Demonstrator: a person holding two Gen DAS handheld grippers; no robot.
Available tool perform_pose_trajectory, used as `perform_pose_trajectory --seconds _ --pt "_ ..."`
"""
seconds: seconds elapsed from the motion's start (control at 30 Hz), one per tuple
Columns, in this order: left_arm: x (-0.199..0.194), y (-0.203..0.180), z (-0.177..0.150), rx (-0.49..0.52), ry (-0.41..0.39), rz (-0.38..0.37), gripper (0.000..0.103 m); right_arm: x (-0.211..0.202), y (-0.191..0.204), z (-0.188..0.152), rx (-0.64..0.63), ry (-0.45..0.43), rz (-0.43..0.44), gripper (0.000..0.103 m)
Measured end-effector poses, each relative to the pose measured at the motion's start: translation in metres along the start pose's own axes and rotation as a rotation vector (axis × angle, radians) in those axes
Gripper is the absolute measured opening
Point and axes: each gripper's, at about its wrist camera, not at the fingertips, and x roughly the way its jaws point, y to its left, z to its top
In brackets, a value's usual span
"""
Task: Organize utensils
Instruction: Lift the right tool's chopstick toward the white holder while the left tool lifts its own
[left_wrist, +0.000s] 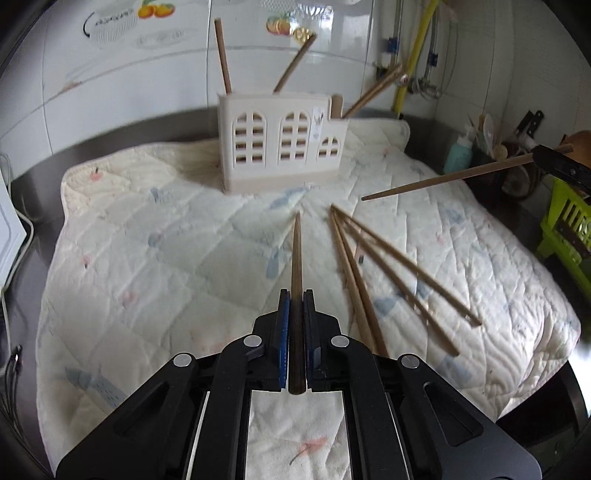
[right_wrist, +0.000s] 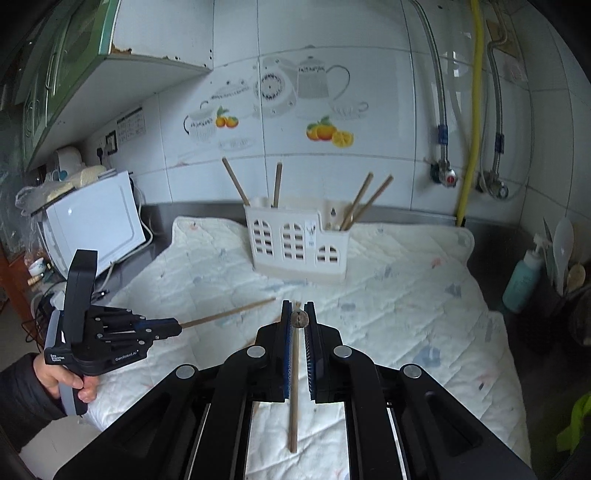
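Observation:
My left gripper (left_wrist: 295, 295) is shut on a wooden chopstick (left_wrist: 296, 254) that points forward at the cream utensil holder (left_wrist: 277, 147). The holder stands on a quilted cloth (left_wrist: 166, 240) and has several chopsticks upright in it. Several loose chopsticks (left_wrist: 388, 269) lie on the cloth to the right. My right gripper (right_wrist: 298, 308) is shut on another chopstick (right_wrist: 294, 387), seen end-on, its length hanging down. That chopstick also shows in the left wrist view (left_wrist: 450, 176), held above the cloth. The left gripper also shows in the right wrist view (right_wrist: 166, 326), low left of the holder (right_wrist: 295, 240).
A white microwave (right_wrist: 92, 225) stands at the left of the counter. A teal bottle (right_wrist: 522, 277) and a pot of utensils (right_wrist: 565, 251) stand at the right. A green basket (left_wrist: 569, 225) is at the far right. A yellow pipe (right_wrist: 469, 147) and hoses run down the tiled wall.

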Motion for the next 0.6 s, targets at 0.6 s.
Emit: perform_pose_trajectory --seconds 0.6 --pt "-0.026 0.009 0.076 0.001 -0.133 -0.016 0.005 0.012 0.001 0.096 -0.093 -0.086 0.003 0.006"
